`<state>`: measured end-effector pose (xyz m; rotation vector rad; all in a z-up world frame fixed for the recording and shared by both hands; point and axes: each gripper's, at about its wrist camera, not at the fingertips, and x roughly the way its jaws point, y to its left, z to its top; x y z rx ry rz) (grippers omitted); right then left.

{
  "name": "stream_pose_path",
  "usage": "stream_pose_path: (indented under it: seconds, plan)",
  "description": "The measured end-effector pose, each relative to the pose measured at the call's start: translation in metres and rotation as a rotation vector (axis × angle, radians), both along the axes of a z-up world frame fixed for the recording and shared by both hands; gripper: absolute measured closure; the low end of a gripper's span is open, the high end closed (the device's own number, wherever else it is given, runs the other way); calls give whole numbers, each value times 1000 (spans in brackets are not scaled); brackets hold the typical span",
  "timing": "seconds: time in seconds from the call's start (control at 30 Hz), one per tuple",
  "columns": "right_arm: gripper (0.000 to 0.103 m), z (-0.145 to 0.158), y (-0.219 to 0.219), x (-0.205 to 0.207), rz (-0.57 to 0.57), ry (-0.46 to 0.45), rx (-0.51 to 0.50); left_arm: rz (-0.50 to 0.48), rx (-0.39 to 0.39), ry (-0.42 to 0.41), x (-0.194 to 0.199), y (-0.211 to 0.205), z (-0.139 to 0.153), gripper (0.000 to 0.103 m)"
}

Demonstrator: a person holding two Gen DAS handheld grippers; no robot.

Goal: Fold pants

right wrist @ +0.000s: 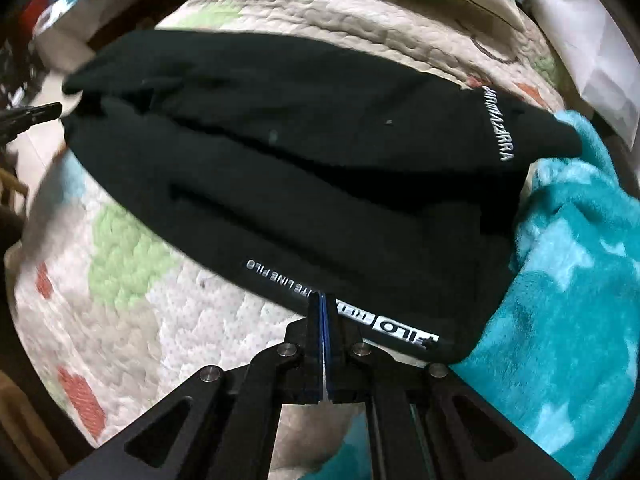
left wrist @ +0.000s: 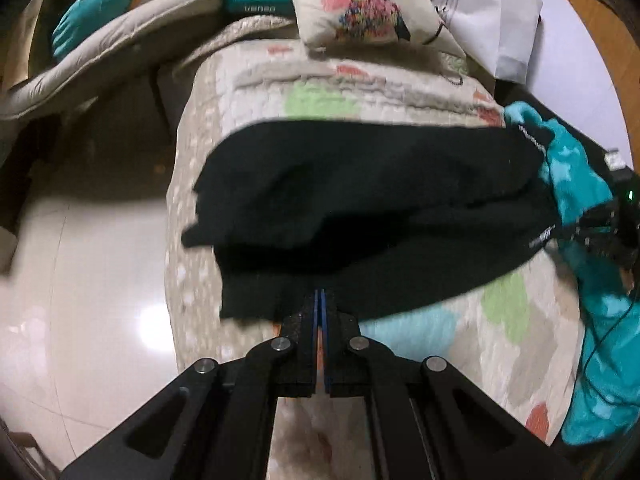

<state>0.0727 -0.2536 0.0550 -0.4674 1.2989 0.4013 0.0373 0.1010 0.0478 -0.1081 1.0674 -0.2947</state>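
Black pants (left wrist: 360, 208) with white lettering lie folded in layers across a quilted bed cover (left wrist: 320, 80). My left gripper (left wrist: 321, 294) is shut, its tips at the near edge of the pants by the leg ends. In the right wrist view the pants (right wrist: 300, 168) stretch from upper left to lower right. My right gripper (right wrist: 323, 298) is shut at their near edge by the white lettering. Whether either gripper pinches cloth is hidden between the pads. The left gripper's tip (right wrist: 44, 111) shows at the far left. The right gripper (left wrist: 608, 224) shows at the right edge.
A teal star-patterned blanket (right wrist: 572, 280) lies bunched against the right end of the pants, also in the left wrist view (left wrist: 592, 320). A patterned cushion (left wrist: 352, 0) and white papers (left wrist: 492, 16) sit at the far end of the bed. Shiny floor (left wrist: 88, 300) lies left of the bed.
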Motion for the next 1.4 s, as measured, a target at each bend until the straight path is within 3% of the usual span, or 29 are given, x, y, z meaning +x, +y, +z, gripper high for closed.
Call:
stream_pose_path:
  seconds: [0.03,0.1,0.13,0.17,0.27,0.37,0.43,0.57,0.63,0.67,0.7,0.73,0.77,0.8,0.83,0.87,1.03,1.2,1.3,1.4]
  plan:
    - [98,4,3,0,2,-17,1,10,-9,-1,-5,4,2,101]
    - [69,15,4,4,-18,-45,36,31,-26,-17,-10,12,9,101]
    - [30,25,2,9,-51,-71,70,51,-41,-31,-12,17,15,101]
    - [14,32,-2,13,-86,-100,102,63,-51,-40,-12,18,18,101]
    - [16,49,-31,35,-260,-121,287,105,-101,-47,1,23,26,100]
    - [23,51,-71,55,-506,-113,495,169,-191,4,23,27,16,74]
    - [23,44,-84,65,-593,-103,558,211,-284,37,32,33,2,67]
    - [23,21,-79,82,-674,-97,535,271,-472,109,44,45,-24,64]
    - [23,8,-76,92,-698,-87,545,288,-531,117,49,48,-28,57]
    - [28,5,-73,97,-709,-95,544,291,-544,111,52,47,-28,55]
    - [37,3,-73,102,-713,-102,545,290,-546,103,54,46,-27,53]
    - [66,2,-68,105,-715,-108,541,288,-527,90,56,43,-25,53]
    - [88,1,-64,107,-720,-112,519,284,-510,83,58,41,-24,53]
    - [92,3,-63,106,-727,-120,509,276,-483,76,60,37,-23,61]
    - [94,5,-64,102,-729,-129,512,264,-449,70,61,32,-21,84]
    - [94,10,-64,98,-726,-146,517,249,-418,70,62,28,-20,91]
    - [95,40,-67,65,-712,-202,553,220,-356,7,46,19,-4,94]
    - [95,48,-84,8,-762,-199,615,211,-327,18,21,20,0,94]
    - [95,35,-88,-17,-803,-187,571,227,-281,83,16,21,-14,94]
    - [85,-3,-93,-14,-863,-66,489,259,-279,175,14,30,-35,90]
